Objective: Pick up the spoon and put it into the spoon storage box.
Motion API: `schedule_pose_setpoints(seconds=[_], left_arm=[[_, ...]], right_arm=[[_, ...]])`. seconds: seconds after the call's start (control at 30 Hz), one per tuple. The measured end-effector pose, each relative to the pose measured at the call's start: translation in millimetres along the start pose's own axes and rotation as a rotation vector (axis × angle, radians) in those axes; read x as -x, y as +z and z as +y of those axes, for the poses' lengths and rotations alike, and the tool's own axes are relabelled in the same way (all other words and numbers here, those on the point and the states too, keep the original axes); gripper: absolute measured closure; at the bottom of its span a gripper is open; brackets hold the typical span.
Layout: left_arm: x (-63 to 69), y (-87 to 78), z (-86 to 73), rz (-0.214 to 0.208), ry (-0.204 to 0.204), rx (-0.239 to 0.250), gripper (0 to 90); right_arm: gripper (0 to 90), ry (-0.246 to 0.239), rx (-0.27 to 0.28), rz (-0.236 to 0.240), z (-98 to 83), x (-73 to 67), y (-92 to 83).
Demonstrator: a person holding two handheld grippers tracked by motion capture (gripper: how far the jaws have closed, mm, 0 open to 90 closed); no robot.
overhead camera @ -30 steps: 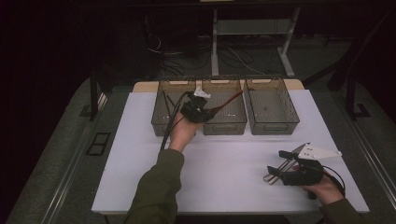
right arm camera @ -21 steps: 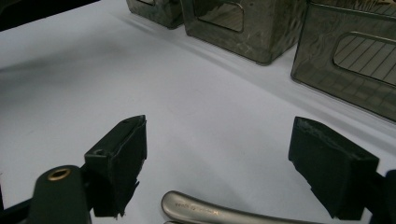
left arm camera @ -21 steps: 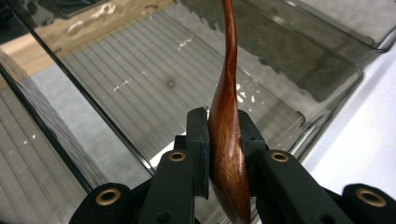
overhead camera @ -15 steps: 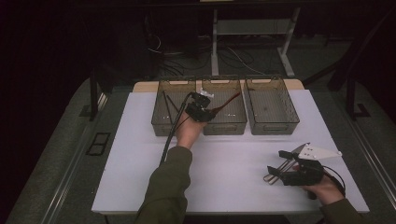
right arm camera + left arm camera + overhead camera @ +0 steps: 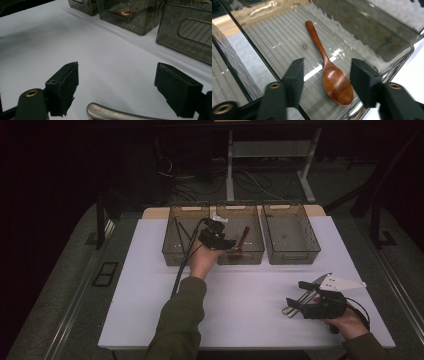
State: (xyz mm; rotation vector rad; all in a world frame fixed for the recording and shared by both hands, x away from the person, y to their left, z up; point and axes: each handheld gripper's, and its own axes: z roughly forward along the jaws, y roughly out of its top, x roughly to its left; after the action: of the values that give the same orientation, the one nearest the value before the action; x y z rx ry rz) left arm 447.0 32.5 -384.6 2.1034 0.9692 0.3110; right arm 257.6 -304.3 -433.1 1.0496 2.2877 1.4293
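From the high view, a white table (image 5: 150,270) carries three clear bins along its far edge. The left gripper (image 5: 226,243) hangs over the middle bin (image 5: 250,256), where a wooden spoon (image 5: 241,242) lies. The right gripper (image 5: 300,301) rests near the front right corner over a metal utensil (image 5: 291,310).

In the left gripper view, the spoon (image 5: 329,72) lies flat on the bin's ribbed floor (image 5: 277,37), bowl toward the camera, handle pointing away. The jaws have just been opening and stand apart on either side of the bowl, pressing nothing. The spoon looks light, rigid and smooth; the narrow handle seems the surest hold.

In the right gripper view, the jaws stand wide apart and hold nothing, the metal handle (image 5: 112,114) lying just below them on the table.
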Motion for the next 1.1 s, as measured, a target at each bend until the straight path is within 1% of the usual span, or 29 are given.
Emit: schedule_pose_setpoints(seconds=[0.03, 0.07, 0.17, 0.2, 0.23, 0.3, 0.37, 0.4, 0.47, 0.53, 0.57, 0.63, 0.73, 0.8, 0.83, 0.87, 0.9, 1.1], left_arm=[[0.5, -0.4, 0.1, -0.003, 0.005, 0.013, 39.7], [0.7, -1.1, 0.4, -0.001, 0.012, 0.018, 36.9], [1.0, -4.1, 1.3, -0.014, 0.028, 0.03, 29.2], [1.3, -5.6, 1.5, -0.01, 0.045, 0.027, 25.9], [1.5, -7.1, 1.6, -0.012, 0.054, 0.029, 23.2], [2.3, -9.7, 1.7, -0.019, 0.066, 0.035, 17.6], [3.5, -13.0, 1.8, -0.032, 0.089, 0.04, 13.0], [4.7, -14.6, 1.8, -0.03, 0.093, 0.043, 10.8], [5.7, -18.3, 0.9, -0.042, 0.098, 0.045, 4.7], [6.7, -21.9, -1.0, -0.042, 0.111, 0.037, 0.5], [7.4, -23.6, -2.7, -0.045, 0.113, 0.045, 0.0], [8.4, -27.1, -6.3, -0.053, 0.128, 0.046, 0.0], [11.6, -32.9, -11.8, -0.075, 0.132, 0.057, 0.0], [13.5, -38.2, -15.2, -0.091, 0.145, 0.063, 0.0], [15.5, -40.6, -17.1, -0.103, 0.136, 0.069, 0.0], [17.4, -43.1, -19.1, -0.11, 0.136, 0.073, 0.0], [18.6, -46.4, -20.7, -0.116, 0.152, 0.066, 0.0], [31.2, -62.6, -32.1, -0.147, 0.18, 0.087, 0.0]], right_arm=[[19.5, 0.0, 0.0, 0.0, 0.0, 0.0, 0.0], [19.5, 0.0, 0.001, 0.0, 0.0, -0.1, -0.1], [19.5, 0.0, 0.001, 0.0, 0.0, -0.2, -0.1], [19.5, 0.0, 0.001, 0.0, 0.0, -0.2, -0.1], [19.5, 0.0, 0.001, 0.0, 0.0, -0.2, -0.1], [19.5, -0.002, 0.001, 0.0, -0.1, -0.1, 0.0], [19.5, -0.002, 0.002, 0.001, 0.0, -0.1, 0.0], [19.5, -0.002, 0.001, 0.0, 0.0, -0.1, 0.0], [19.5, -0.001, 0.0, -0.001, 0.0, 0.0, 0.0], [19.5, 0.0, 0.001, -0.001, 0.0, 0.0, 0.1], [19.5, -0.001, -0.001, -0.001, 0.0, 0.0, 0.2], [19.5, 0.0, -0.003, 0.0, -0.1, -0.1, 0.3], [19.5, 0.0, -0.002, 0.0, -0.1, 0.0, 0.3], [19.5, 0.0, -0.002, -0.001, -0.2, 0.2, 0.3], [19.5, 0.0, -0.002, -0.001, -0.2, 0.3, 0.4], [19.5, 0.001, -0.002, -0.002, -0.2, 0.3, 0.4], [19.5, 0.001, -0.003, -0.002, -0.2, 0.4, 0.3], [19.5, 0.002, -0.001, -0.004, -0.3, 0.2, 0.2]])
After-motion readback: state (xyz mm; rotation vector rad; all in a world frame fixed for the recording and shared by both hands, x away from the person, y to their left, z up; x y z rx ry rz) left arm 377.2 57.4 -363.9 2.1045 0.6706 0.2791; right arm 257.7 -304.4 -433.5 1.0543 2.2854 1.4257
